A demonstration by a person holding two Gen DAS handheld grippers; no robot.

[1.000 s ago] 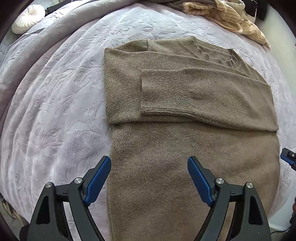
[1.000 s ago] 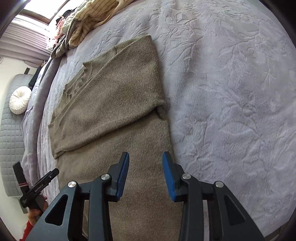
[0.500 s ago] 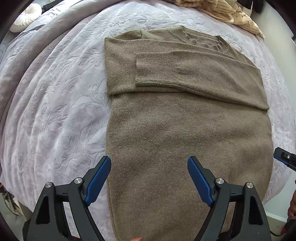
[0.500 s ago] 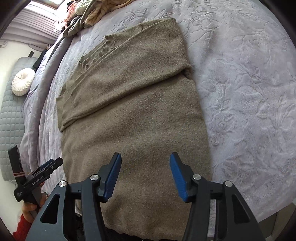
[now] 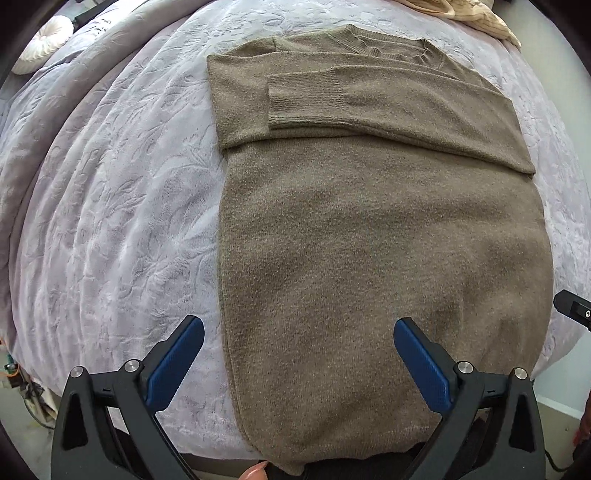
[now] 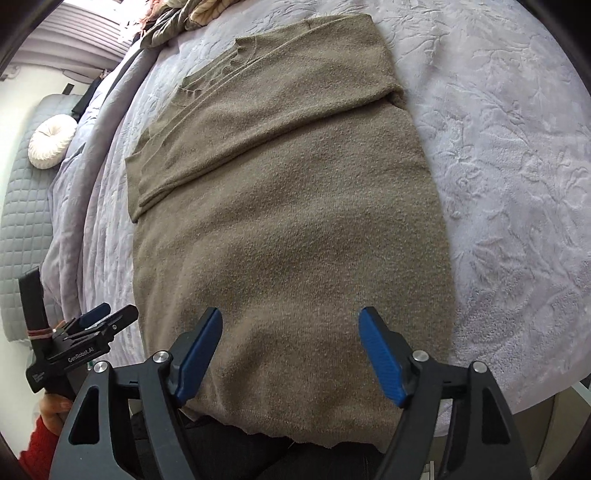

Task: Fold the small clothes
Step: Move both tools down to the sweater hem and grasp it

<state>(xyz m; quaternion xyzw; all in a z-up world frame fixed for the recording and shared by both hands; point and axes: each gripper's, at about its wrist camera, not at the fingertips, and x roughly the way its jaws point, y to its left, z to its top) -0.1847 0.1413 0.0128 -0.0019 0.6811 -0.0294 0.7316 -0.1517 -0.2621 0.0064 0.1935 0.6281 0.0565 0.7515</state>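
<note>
An olive-brown knitted sweater [image 5: 369,229] lies flat on the lilac bedspread [image 5: 110,206], neck far from me, both sleeves folded across the chest, hem hanging at the near bed edge. My left gripper [image 5: 301,354] hovers over the sweater's lower left edge; its jaws are opening and grip nothing. One blue pad [image 5: 177,354] is over the bedspread, the other over the knit. My right gripper [image 6: 291,354] hovers above the sweater [image 6: 288,221] near the hem, jaws opening, with only the flat cloth far below them. The left gripper [image 6: 85,332] shows at the lower left there.
A round white cushion [image 5: 44,44] lies at the far left by a grey quilted headboard [image 6: 22,221]. A pile of striped and other clothes [image 5: 476,16] sits beyond the sweater's neck. A hand with a red sleeve [image 6: 48,424] holds the left gripper. The bed's near edge is just below me.
Both grippers have drawn back toward the near bed edge, bringing the sweater's hem into view. The right jaws have spread much wider; the left jaws widened a little.
</note>
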